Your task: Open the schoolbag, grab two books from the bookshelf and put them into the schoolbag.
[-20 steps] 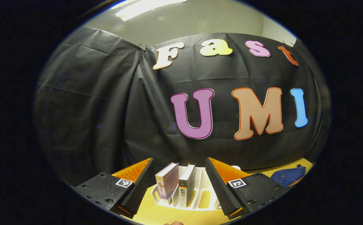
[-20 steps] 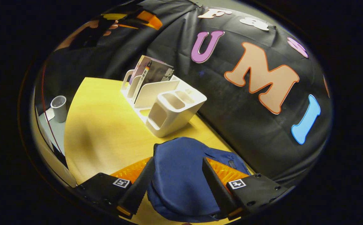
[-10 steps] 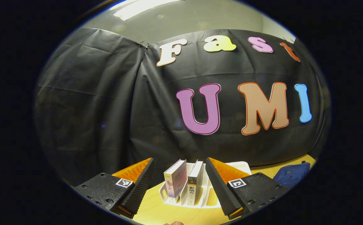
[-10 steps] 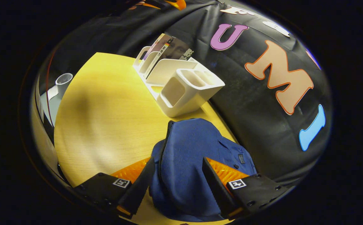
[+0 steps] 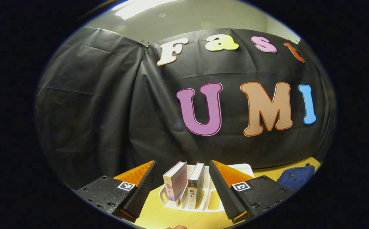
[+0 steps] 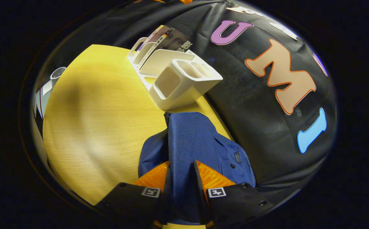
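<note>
Since the earlier frame, the right gripper [image 6: 181,178] has narrowed its jaws from a wide gap to a tight pinch on a raised fold of the blue schoolbag [image 6: 190,140]; both fingers press on the fabric. The schoolbag lies at the table's [image 6: 101,114] far edge, against the booth wall, just beside the near end of the white bookshelf [image 6: 181,86]. The bag's zipper line runs along the left side of the gripped fold.

The left gripper [image 5: 181,184] has changed little: its jaws remain wide open, holding nothing, aimed at the bookshelf [image 5: 211,198] from above the table [image 5: 159,218].

The left gripper view presents the two books [image 5: 184,186] spine-on, standing upright side by side in adjacent slots, with the schoolbag [image 5: 295,176] well apart toward the right. The right gripper view presents the bookshelf's empty compartments at its near end, with the books [image 6: 168,38] at its far end, and a grey cup [image 6: 56,73] beyond the table's left edge.
</note>
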The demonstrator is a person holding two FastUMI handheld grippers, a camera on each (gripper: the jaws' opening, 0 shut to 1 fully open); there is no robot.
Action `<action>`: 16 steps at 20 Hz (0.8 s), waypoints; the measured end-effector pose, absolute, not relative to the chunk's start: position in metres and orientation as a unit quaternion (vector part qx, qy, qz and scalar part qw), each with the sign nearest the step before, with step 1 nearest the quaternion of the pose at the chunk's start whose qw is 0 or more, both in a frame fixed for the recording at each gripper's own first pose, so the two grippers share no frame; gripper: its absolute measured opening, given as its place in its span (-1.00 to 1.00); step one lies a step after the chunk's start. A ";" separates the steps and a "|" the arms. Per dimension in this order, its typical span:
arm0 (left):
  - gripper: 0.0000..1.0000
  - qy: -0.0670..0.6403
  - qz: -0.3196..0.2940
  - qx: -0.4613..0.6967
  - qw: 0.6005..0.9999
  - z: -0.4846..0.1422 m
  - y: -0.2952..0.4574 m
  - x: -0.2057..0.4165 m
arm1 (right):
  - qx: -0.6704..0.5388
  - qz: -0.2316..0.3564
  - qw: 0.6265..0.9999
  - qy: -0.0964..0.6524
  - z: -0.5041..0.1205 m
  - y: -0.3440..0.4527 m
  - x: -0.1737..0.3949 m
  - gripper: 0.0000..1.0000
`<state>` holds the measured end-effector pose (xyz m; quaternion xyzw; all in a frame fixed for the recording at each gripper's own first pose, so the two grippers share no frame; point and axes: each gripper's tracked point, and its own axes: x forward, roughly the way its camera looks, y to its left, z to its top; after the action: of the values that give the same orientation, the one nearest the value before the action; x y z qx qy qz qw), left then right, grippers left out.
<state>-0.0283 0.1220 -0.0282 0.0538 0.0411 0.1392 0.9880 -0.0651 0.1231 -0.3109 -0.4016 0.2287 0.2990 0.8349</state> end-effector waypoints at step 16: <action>0.90 0.102 0.084 0.063 0.989 -0.062 0.110 0.002 | -0.277 0.202 0.907 0.247 -0.210 0.085 0.000 -0.82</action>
<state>0.0018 0.1103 -0.0620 0.0632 0.1024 0.0838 0.9892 -0.0002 0.0850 -0.2096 -0.2766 0.2467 0.2022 0.9065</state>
